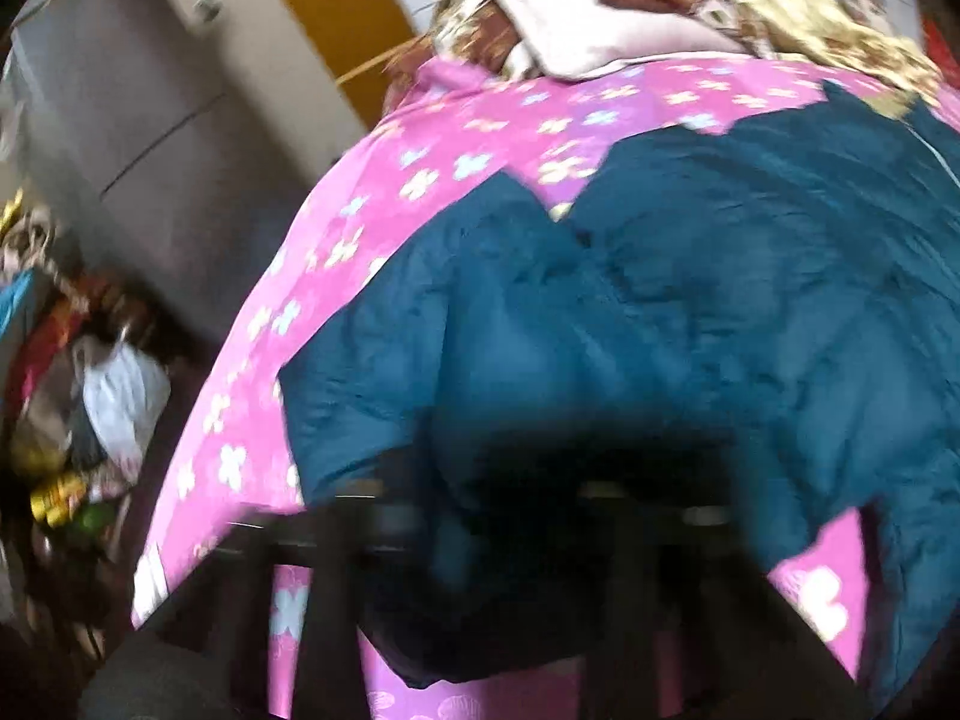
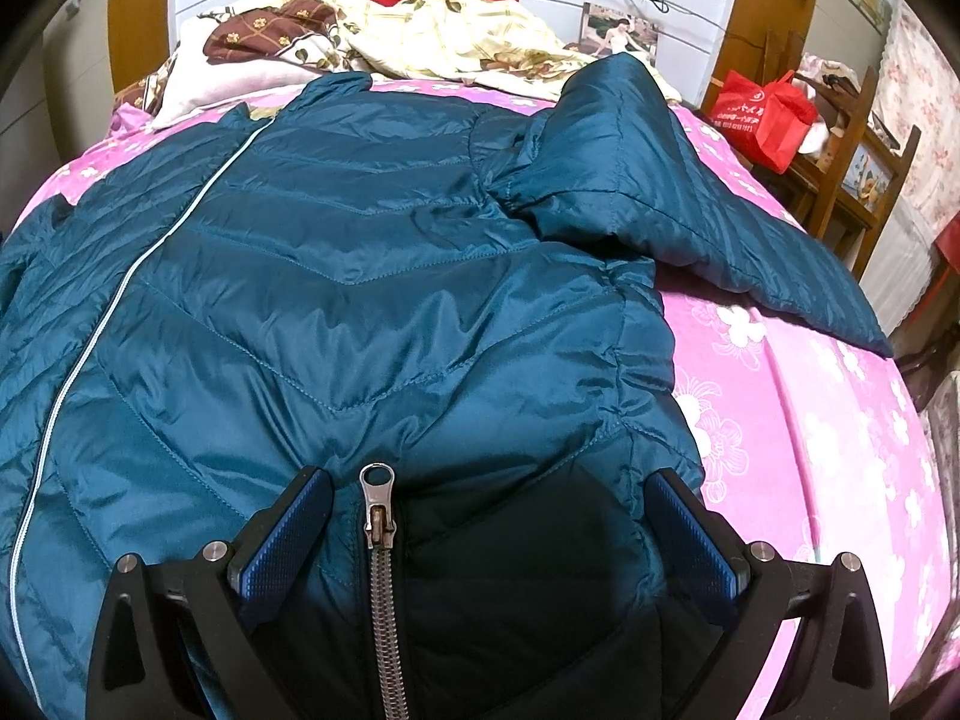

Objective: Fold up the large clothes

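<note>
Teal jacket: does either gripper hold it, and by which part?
The right gripper holds nothing: its fingers stand open on either side of the zipper of the teal jacket. For the left gripper, the blur makes it impossible to tell.

Right of the teal jacket (image 2: 360,300) the pink bedsheet (image 2: 810,450) lies bare; beyond the jacket's collar, heaped bedding (image 2: 420,36) blocks the way, its sleeve (image 2: 690,210) crossing the sheet

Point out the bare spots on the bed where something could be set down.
The pink flowered bedsheet lies bare right of the teal quilted jacket, below its outstretched sleeve. A narrower strip runs along the jacket's left edge. The headboard end is crowded with rumpled bedding.
</note>
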`<state>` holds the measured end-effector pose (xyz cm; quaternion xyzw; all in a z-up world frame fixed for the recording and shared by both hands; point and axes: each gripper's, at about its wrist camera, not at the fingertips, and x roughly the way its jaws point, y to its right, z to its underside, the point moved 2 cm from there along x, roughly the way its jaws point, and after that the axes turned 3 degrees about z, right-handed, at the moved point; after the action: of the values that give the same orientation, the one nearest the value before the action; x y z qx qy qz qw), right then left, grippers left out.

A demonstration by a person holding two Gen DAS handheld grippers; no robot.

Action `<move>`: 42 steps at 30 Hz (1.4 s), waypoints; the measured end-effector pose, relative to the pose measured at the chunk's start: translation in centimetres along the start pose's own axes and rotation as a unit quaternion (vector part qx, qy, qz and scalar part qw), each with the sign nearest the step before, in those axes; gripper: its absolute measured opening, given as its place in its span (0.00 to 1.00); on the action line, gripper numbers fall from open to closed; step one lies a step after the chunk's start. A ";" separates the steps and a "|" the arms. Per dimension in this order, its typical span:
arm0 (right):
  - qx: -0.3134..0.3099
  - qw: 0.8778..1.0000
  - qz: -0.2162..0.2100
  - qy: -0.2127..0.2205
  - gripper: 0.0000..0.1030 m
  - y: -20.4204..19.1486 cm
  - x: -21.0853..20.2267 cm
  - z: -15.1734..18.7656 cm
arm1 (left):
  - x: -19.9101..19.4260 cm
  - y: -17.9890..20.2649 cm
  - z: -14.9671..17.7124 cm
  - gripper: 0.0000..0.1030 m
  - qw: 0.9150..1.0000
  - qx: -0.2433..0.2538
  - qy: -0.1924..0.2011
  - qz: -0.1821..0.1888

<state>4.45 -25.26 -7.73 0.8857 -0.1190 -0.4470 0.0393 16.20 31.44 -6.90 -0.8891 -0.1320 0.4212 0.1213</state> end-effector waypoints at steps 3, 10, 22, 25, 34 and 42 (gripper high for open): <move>-0.001 1.000 0.001 0.000 1.00 0.0 0.0 0.0 | -1.8 -1.6 -0.6 0.08 0.997 -0.068 0.026 0.032; 0.006 1.000 -0.005 0.001 1.00 0.3 -0.4 -0.1 | -8.2 3.8 -6.3 0.08 0.984 -0.078 0.091 0.130; 0.022 0.999 -0.023 -0.007 1.00 1.8 -0.9 0.6 | -12.4 22.7 -12.1 0.07 0.954 -0.060 0.086 0.281; 0.021 0.999 -0.024 -0.012 1.00 1.7 -0.6 0.6 | -14.5 28.3 -13.0 0.07 0.941 -0.029 0.091 0.325; 0.022 0.999 -0.034 -0.022 1.00 1.8 -0.5 0.4 | -16.5 41.6 -12.6 0.08 0.909 0.029 0.052 0.413; 0.034 0.998 -0.046 -0.023 1.00 2.5 -0.5 0.3 | -14.7 43.4 -10.9 0.55 0.902 0.054 -0.002 0.428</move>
<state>3.51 -27.56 -7.10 0.8806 -0.0942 -0.4642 -0.0138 21.51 -15.23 -3.82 -0.8515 0.2837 0.4404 -0.0229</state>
